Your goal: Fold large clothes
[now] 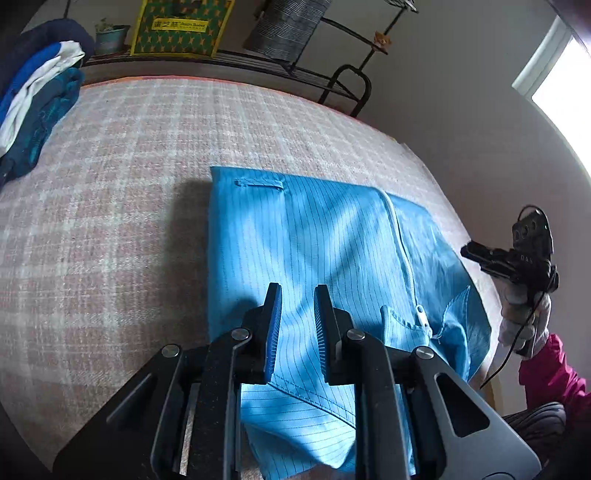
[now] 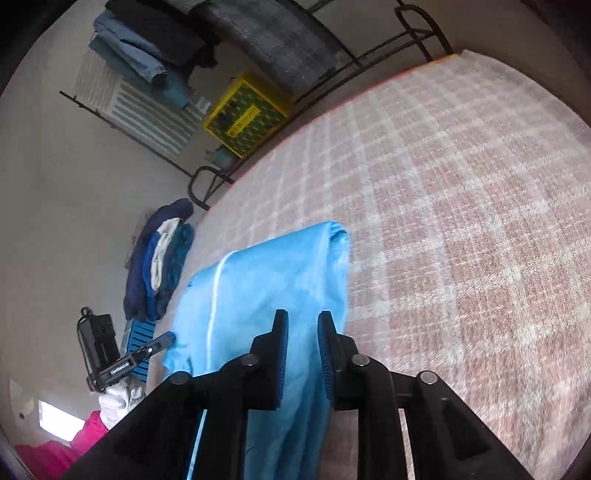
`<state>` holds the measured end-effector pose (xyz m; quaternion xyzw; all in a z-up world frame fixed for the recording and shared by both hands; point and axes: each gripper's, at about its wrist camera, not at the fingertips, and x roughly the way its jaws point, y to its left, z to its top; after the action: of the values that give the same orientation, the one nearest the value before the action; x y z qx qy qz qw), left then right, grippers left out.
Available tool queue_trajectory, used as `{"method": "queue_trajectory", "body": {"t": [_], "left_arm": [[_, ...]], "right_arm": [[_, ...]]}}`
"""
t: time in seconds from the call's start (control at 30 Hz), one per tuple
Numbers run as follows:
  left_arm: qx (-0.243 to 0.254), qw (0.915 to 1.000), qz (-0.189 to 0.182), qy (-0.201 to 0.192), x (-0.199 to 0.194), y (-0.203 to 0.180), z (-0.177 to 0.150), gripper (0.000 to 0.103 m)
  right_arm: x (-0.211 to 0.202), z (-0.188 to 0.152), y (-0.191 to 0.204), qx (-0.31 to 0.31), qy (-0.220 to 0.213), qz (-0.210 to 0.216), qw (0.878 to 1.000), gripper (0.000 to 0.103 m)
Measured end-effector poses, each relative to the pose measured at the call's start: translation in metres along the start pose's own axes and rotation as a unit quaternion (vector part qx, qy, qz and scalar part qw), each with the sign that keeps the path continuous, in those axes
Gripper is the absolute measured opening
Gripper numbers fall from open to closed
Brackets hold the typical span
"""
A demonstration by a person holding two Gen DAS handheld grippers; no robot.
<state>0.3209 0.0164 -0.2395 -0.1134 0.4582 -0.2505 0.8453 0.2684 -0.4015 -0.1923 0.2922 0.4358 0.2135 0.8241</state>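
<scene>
A light blue pinstriped garment with a white zipper lies folded in a rough rectangle on the bed, collar end nearest me. My left gripper hovers over its near end with the jaws a narrow gap apart and no cloth pinched between the pads. At the garment's right edge, a gloved hand holds my right gripper above the cloth. In the right wrist view the right gripper also shows a narrow gap, with the garment lying beyond it. The left gripper appears at the cloth's far corner.
The bed has a pink and white checked cover. A pile of dark blue, white and teal clothes sits at its far left. Behind stand a black metal rack and a yellow-green bag. A pink sleeve is at the right.
</scene>
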Motion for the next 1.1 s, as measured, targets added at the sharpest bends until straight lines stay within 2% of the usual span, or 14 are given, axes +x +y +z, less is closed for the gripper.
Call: {"method": "queue_trajectory", "body": {"t": [0.1,0.2,0.27,0.4,0.47,0.53,0.57,0.6,0.63,0.7,0.83,0.93,1.03,1.1], "left_arm": [[-0.032,0.9994,-0.011,0.009,-0.002,0.017,-0.004,0.017],[-0.047,0.998,-0.016,0.039,0.006,0.028,-0.017,0.017],[-0.033,0.9983,-0.01,0.048,0.005,0.028,-0.027,0.017],[-0.018,0.9989,0.001,0.043,-0.013,0.025,-0.043,0.017],[-0.048,0.9983,-0.013,0.03,-0.027,0.036,-0.045,0.026],[-0.093,0.9951,-0.028,0.016,-0.038,0.053,-0.043,0.062],[-0.119,0.992,-0.041,0.01,-0.042,0.062,-0.042,0.064],[-0.145,0.9876,-0.06,0.01,-0.042,0.071,-0.04,0.065],[-0.171,0.9819,-0.081,0.015,-0.041,0.079,-0.038,0.065],[-0.212,0.9708,-0.109,0.021,-0.035,0.092,-0.033,0.065],[-0.267,0.949,-0.163,0.04,-0.013,0.109,-0.025,0.065],[-0.295,0.9365,-0.182,0.051,0.007,0.118,-0.018,0.064],[-0.299,0.9309,-0.203,0.053,0.015,0.117,-0.009,0.065],[-0.292,0.9312,-0.21,0.06,0.022,0.115,-0.002,0.064]], "right_arm": [[0.006,-0.017,0.024,-0.04,0.041,-0.036,0.998,0.021],[0.022,-0.04,0.017,-0.05,0.097,-0.108,0.988,0.021],[0.029,-0.057,0.008,-0.04,0.129,-0.126,0.983,0.02],[0.014,-0.07,0.023,-0.075,0.14,-0.161,0.974,0.021],[-0.001,-0.067,0.033,-0.078,0.122,-0.159,0.977,0.023],[-0.016,-0.061,0.041,-0.079,0.074,-0.16,0.981,0.044],[-0.021,-0.057,0.047,-0.082,0.05,-0.166,0.981,0.051],[-0.025,-0.055,0.048,-0.082,0.025,-0.164,0.983,0.067],[-0.027,-0.053,0.046,-0.074,0.004,-0.155,0.985,0.076],[-0.024,-0.048,0.035,-0.038,-0.023,-0.145,0.989,0.075],[-0.007,-0.036,0.006,-0.005,-0.003,-0.157,0.988,0.075],[0.004,-0.028,-0.009,0.04,0.012,-0.103,0.994,0.075],[0.022,-0.026,-0.017,0.061,0.035,-0.058,0.996,0.072],[0.041,-0.025,-0.017,0.058,0.059,-0.044,0.996,0.068]]}}
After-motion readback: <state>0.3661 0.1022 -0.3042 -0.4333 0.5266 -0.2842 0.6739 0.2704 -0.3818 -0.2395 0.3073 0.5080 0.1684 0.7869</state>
